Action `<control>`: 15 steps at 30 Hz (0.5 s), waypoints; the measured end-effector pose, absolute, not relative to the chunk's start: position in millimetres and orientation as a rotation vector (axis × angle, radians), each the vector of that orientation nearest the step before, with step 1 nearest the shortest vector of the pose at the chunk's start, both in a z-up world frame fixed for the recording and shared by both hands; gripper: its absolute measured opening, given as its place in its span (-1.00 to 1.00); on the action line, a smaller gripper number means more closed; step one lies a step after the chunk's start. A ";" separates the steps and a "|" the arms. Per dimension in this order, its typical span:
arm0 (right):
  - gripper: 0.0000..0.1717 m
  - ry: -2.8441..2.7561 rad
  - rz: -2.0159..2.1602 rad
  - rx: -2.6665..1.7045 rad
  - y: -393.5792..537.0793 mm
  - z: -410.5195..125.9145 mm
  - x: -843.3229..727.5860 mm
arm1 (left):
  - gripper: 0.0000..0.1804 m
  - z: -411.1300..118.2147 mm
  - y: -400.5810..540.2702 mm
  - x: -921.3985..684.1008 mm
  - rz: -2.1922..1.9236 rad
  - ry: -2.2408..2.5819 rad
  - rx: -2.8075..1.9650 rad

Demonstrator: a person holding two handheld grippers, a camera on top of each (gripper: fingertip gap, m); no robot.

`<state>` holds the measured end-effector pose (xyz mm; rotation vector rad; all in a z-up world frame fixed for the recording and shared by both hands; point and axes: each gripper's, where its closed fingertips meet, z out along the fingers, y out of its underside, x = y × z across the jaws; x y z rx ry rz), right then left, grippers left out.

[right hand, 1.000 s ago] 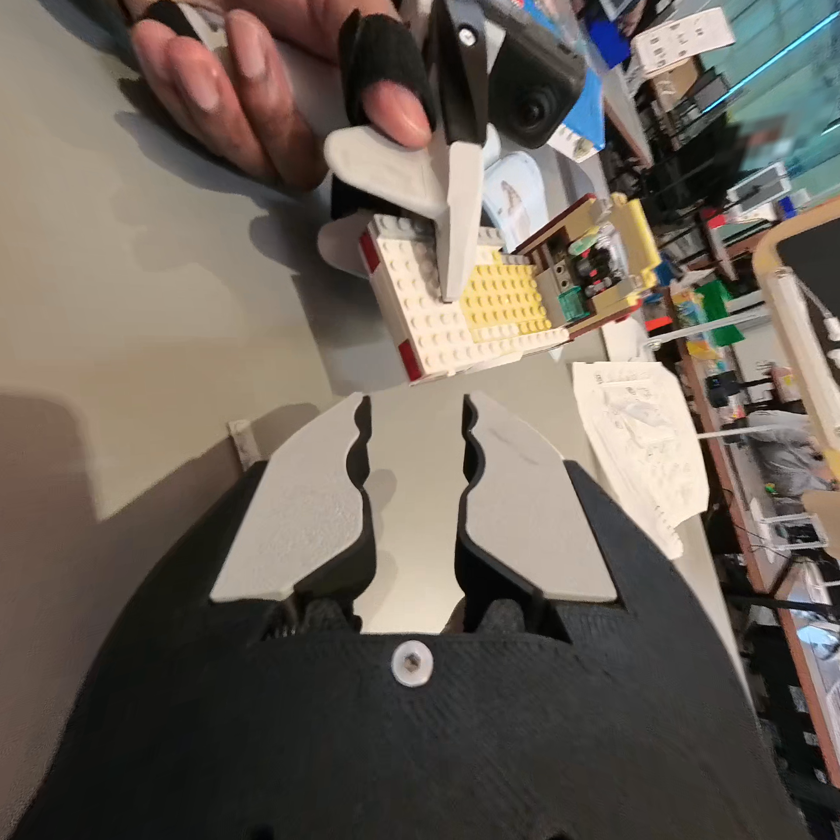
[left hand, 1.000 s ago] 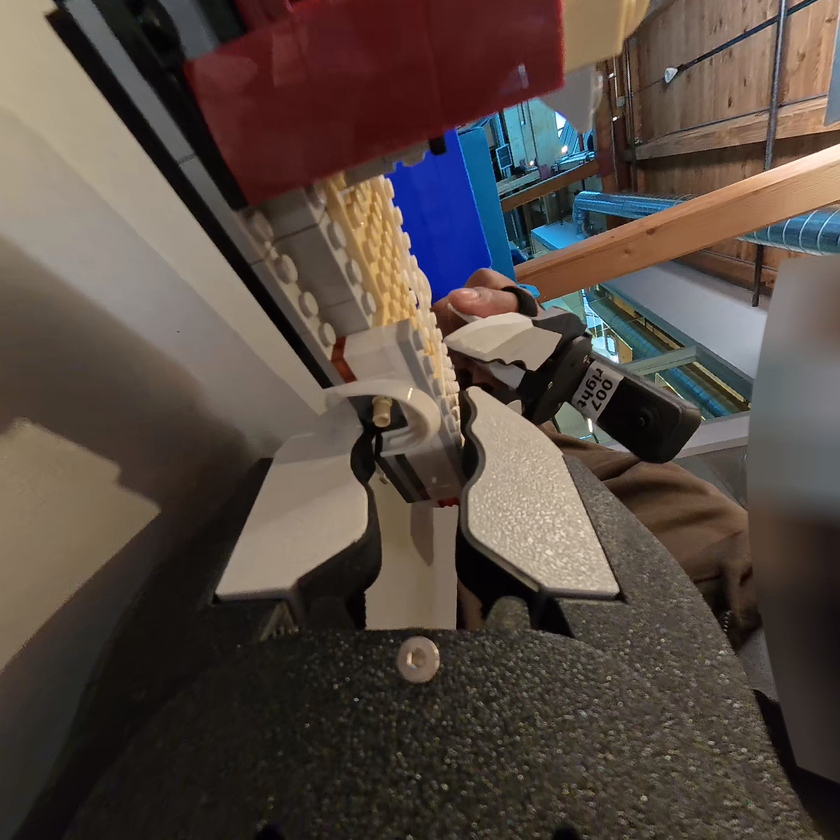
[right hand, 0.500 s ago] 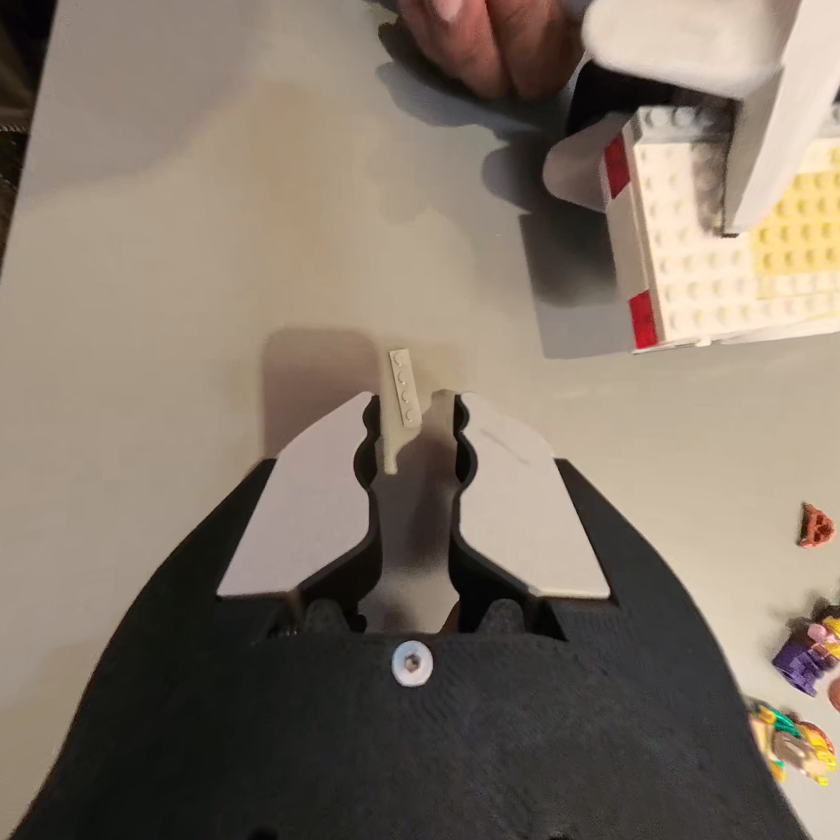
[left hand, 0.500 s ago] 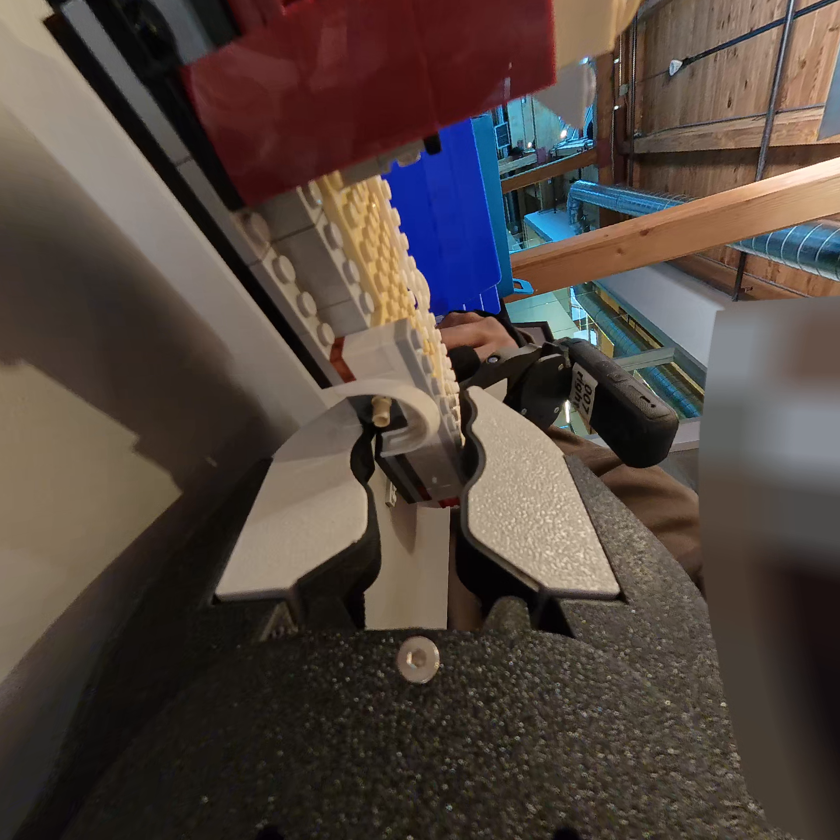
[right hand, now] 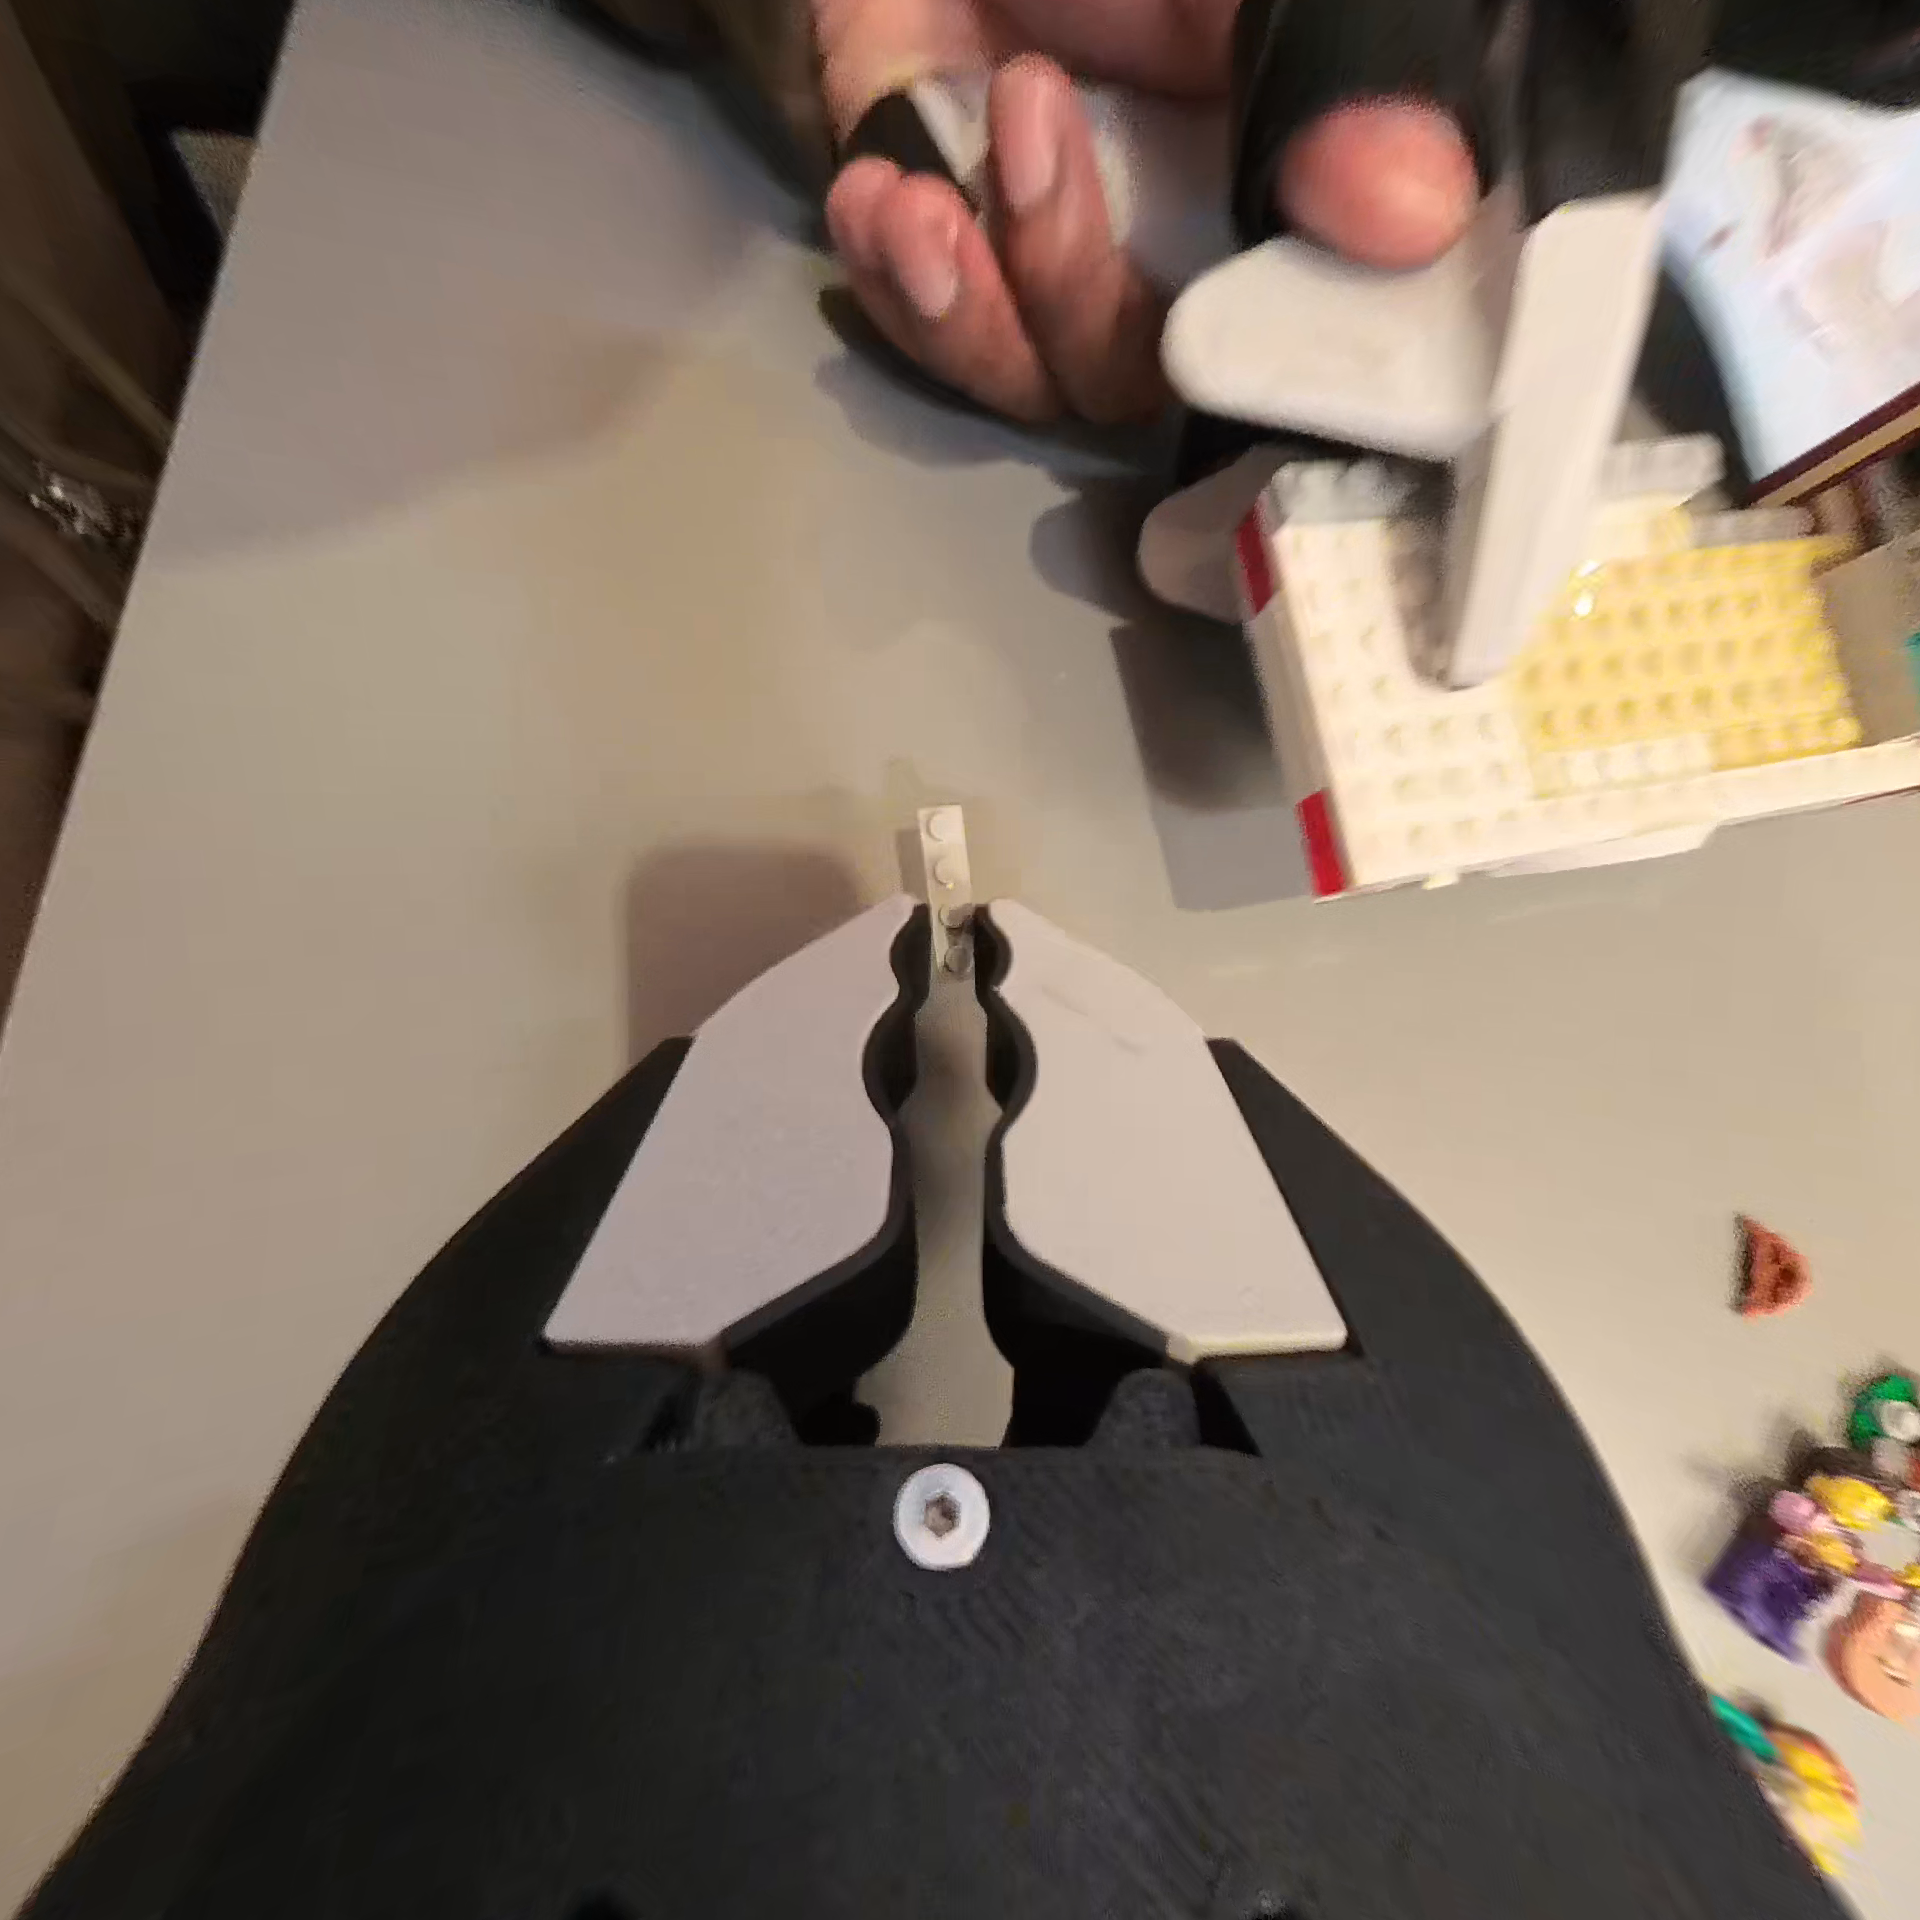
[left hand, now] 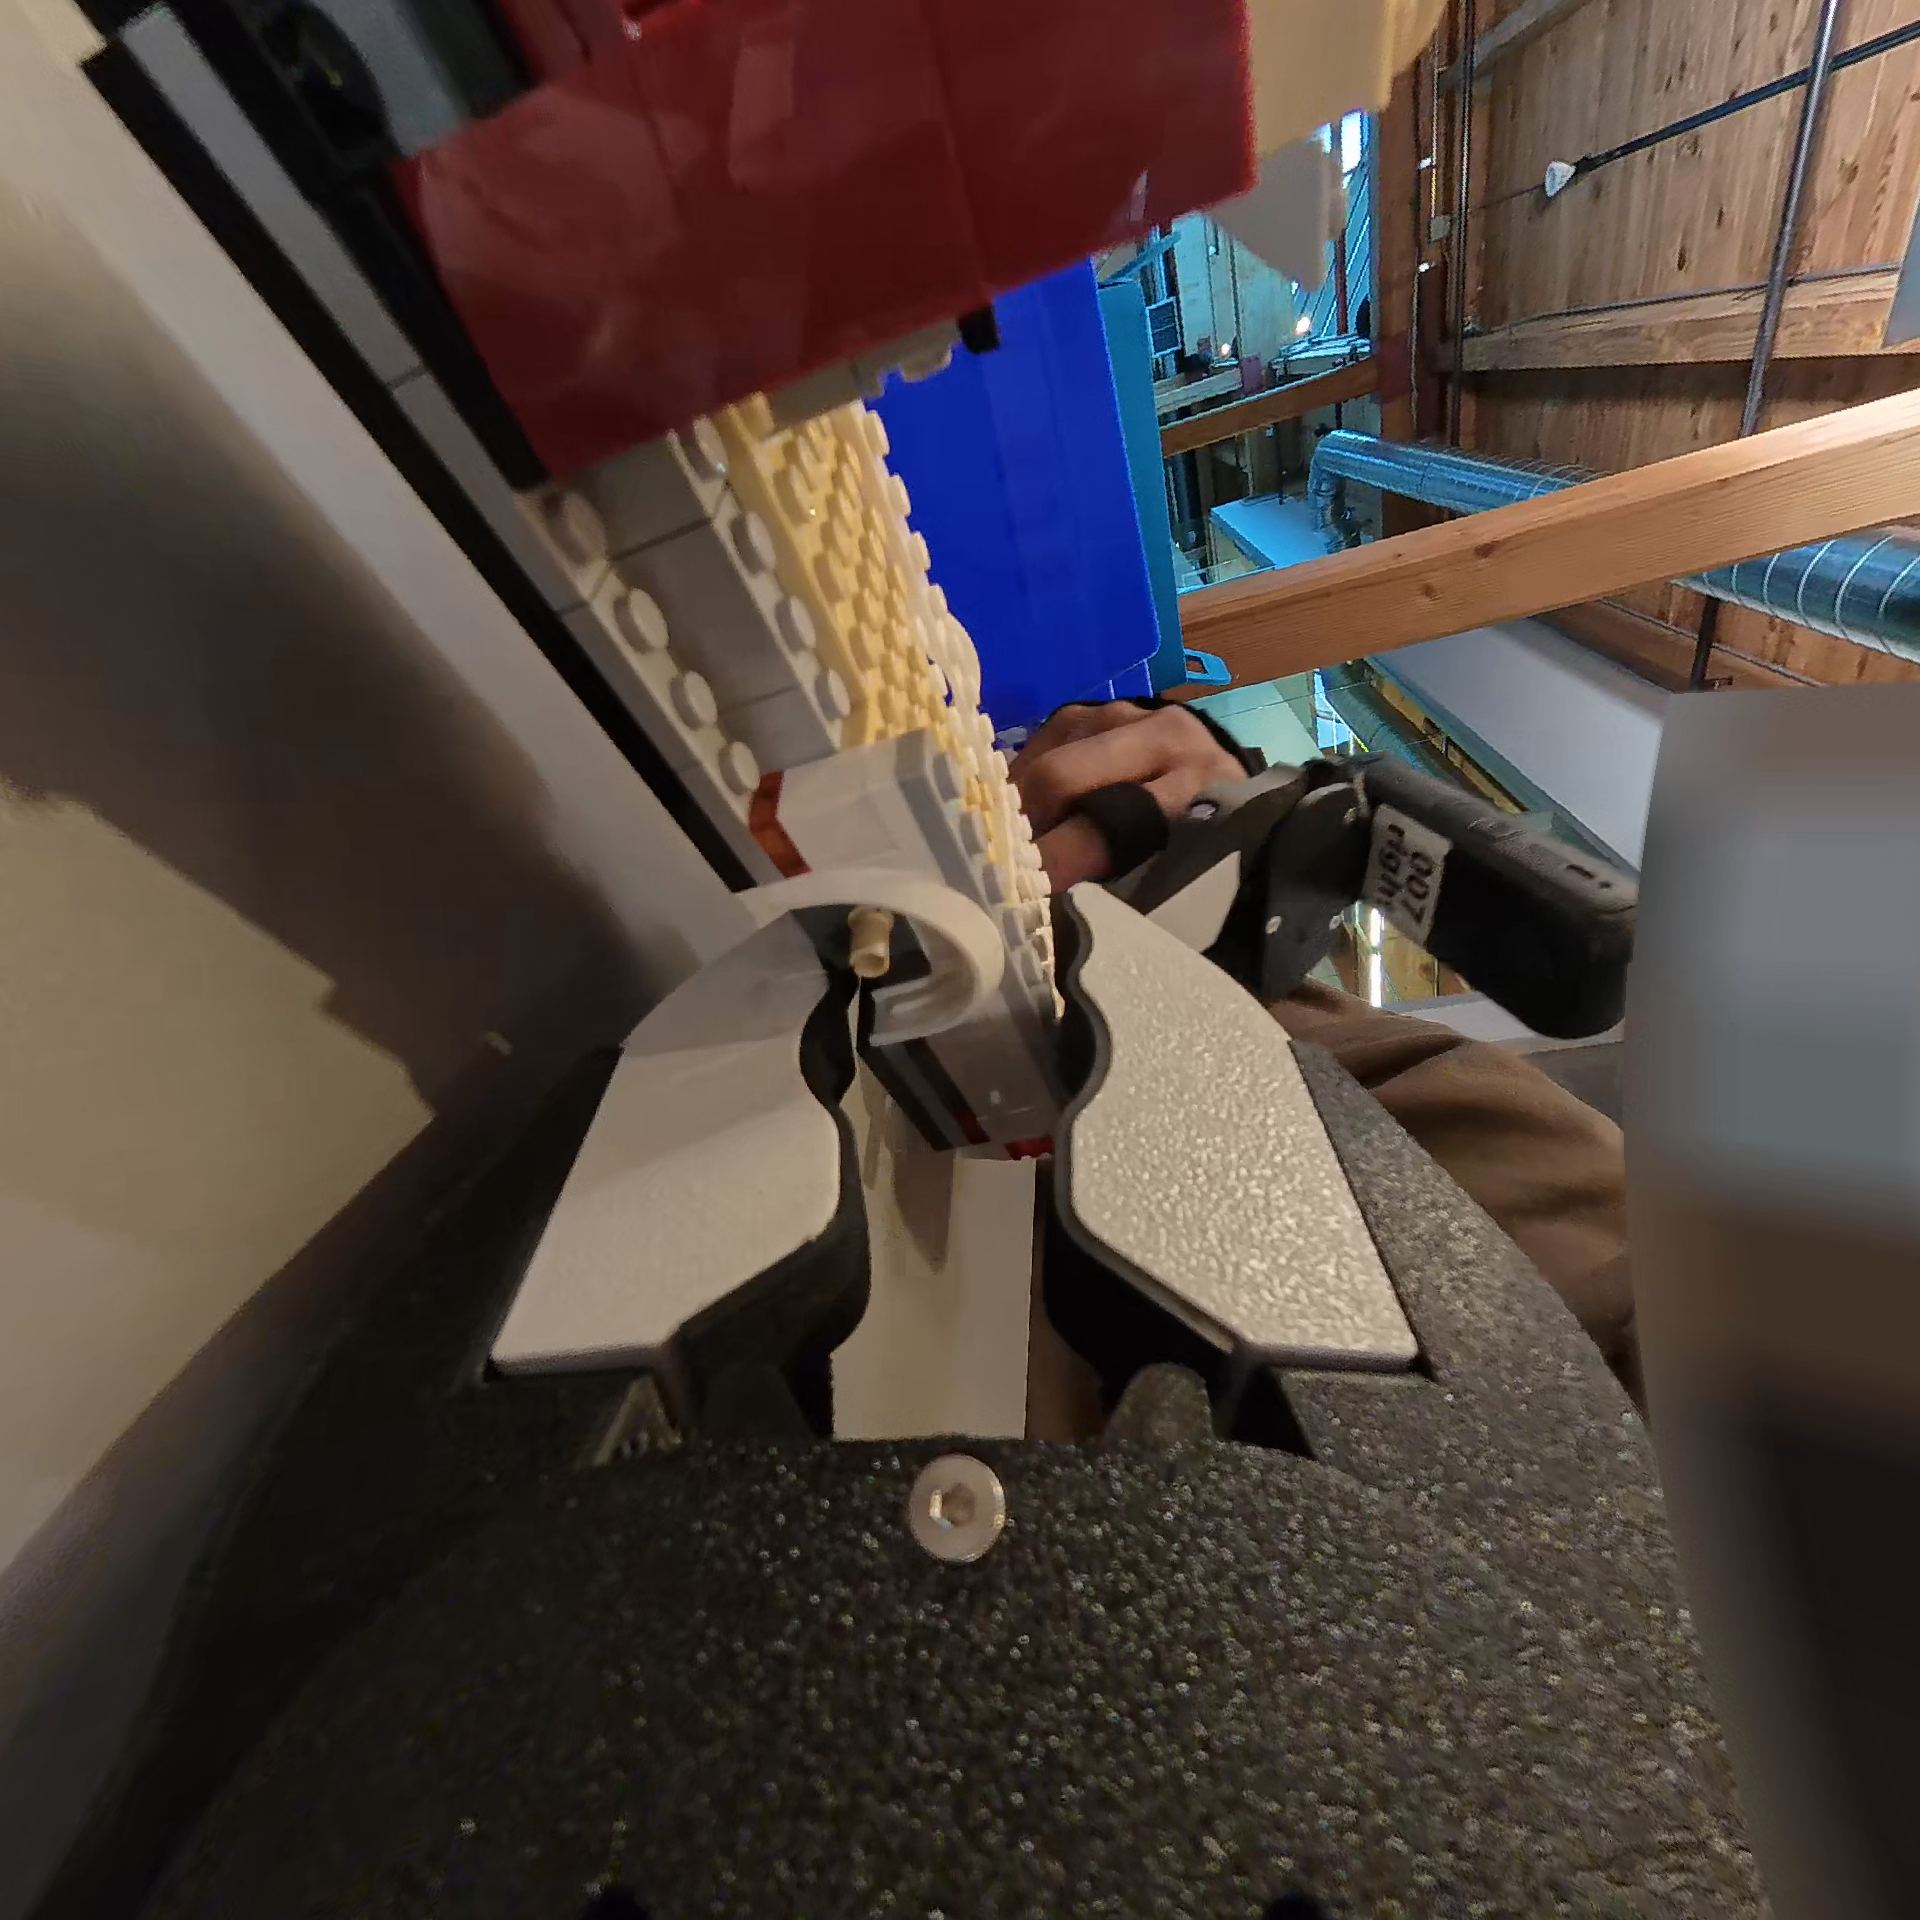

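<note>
Right tool (right hand: 951, 920): fingers drawn nearly together on a small light grey studded plate (right hand: 943, 873), one stud wide. The fingertips (right hand: 896, 920) pinch its near end; its far end sticks out ahead of them over the table (right hand: 468, 644). Pads press on the plate's two long sides.

Left tool (left hand: 951, 997): clamped on the end of a brick-built model (left hand: 831, 665), one finger on each side of the model's grey and white end. In the right wrist view the same tool (right hand: 1455, 436) shows from afar, one finger lying across the studded top of the model (right hand: 1455, 748), a hand (right hand: 1039, 239) behind it.

Model: white studded deck with a pale yellow studded patch, red blocks at its end corners, a dark red part further along. It is held tilted, its near edge just above the table, shadow beneath.

Around:
- Small brown-red piece (right hand: 1769, 1280) lying alone on the table, well right of the right tool.
- Cluster of small coloured figures (right hand: 1839, 1558) (purple, yellow, green, pink) near the right edge; blurred, detail unclear.
- Blue bin (left hand: 1039, 520) behind the model in the left wrist view; contents hidden.
- Wooden beam (left hand: 1558, 540) and a ribbed metal duct (left hand: 1455, 483) beyond.
- A hand (left hand: 1122, 769) gripping the right tool's handle, just behind the model.

Between the plate and the model lies bare table; the left tool's finger covers part of the deck.
</note>
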<state>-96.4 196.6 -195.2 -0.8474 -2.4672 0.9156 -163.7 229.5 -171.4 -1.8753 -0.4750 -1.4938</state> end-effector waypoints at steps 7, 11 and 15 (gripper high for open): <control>-0.91 -2.434 0.921 -0.779 195.3 -147.2 -124.3 | -0.59 -169.6 227.7 -164.1 -1.522 -0.495 -1.848; -0.91 -2.442 0.865 -0.765 197.8 -139.1 -142.7 | -0.59 -168.2 225.2 -164.9 -1.528 -0.493 -1.836; -0.91 -2.472 0.823 -0.760 200.1 -142.5 -149.6 | -0.59 -168.2 224.1 -165.6 -1.535 -0.497 -1.833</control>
